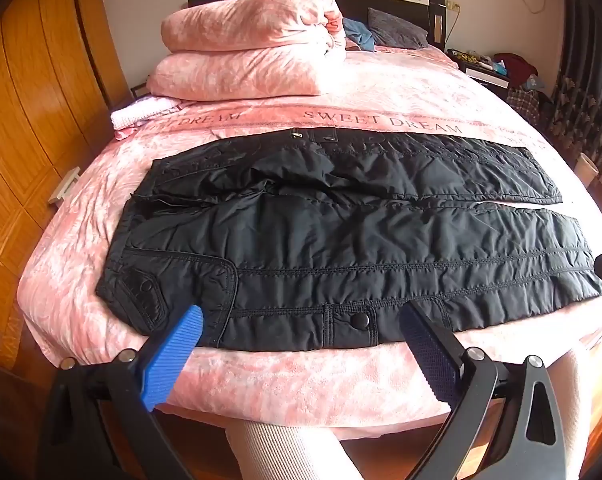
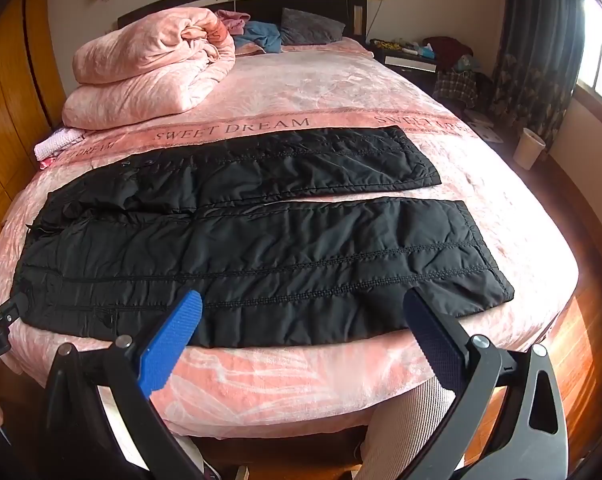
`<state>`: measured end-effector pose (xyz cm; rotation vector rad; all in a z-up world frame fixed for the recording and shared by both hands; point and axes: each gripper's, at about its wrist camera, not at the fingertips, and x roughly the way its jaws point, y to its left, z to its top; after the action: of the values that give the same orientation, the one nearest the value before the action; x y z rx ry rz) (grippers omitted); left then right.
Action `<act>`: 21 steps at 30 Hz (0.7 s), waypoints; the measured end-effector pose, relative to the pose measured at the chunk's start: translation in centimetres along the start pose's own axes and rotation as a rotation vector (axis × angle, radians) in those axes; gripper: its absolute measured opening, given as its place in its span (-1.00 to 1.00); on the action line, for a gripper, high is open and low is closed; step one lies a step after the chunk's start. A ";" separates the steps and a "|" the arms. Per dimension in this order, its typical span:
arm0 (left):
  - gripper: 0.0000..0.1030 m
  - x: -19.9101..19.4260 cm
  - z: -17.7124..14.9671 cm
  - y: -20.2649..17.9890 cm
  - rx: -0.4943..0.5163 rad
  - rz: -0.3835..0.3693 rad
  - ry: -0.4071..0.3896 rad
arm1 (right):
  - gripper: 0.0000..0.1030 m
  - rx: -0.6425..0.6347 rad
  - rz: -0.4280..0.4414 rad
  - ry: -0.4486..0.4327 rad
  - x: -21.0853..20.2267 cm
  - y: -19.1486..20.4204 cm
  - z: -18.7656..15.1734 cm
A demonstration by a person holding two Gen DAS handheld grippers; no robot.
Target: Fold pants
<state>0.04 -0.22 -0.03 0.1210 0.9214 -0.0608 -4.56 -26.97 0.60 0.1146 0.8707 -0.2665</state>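
Lower centre of each wrist view, the left gripper (image 1: 301, 322) and the right gripper (image 2: 303, 310) both hang with jaws spread wide and nothing between them, pointing down at the near side of the bed (image 1: 293, 380). The step in hand looks like the first lengthwise fold, so it should go best if both grippers bite the near long edge together, one toward the waist and one toward the cuff, taking the full padded thickness (the quilted fabric looks slippery), then carry that edge evenly over onto the far leg. The black pants (image 1: 341, 240) lie flat across the middle of both frames, just beyond the fingertips and not yet touched, waist at the left, cuffs at the right, the two legs side by side with a narrow gap. Farther back, in the upper left, sits a folded pink quilt (image 1: 253, 44).
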 end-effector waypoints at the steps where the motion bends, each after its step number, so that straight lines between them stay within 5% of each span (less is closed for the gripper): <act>1: 0.93 0.0 0.0 0.0 0.000 0.000 0.000 | 0.96 0.000 0.000 0.000 0.0 0.0 0.0; 21: 0.93 -0.1 0.2 -0.1 0.015 0.004 -0.005 | 0.96 -0.001 0.003 0.000 0.1 0.0 0.0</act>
<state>0.17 -0.31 0.14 0.1370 0.9156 -0.0639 -4.51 -26.96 0.54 0.1148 0.8709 -0.2633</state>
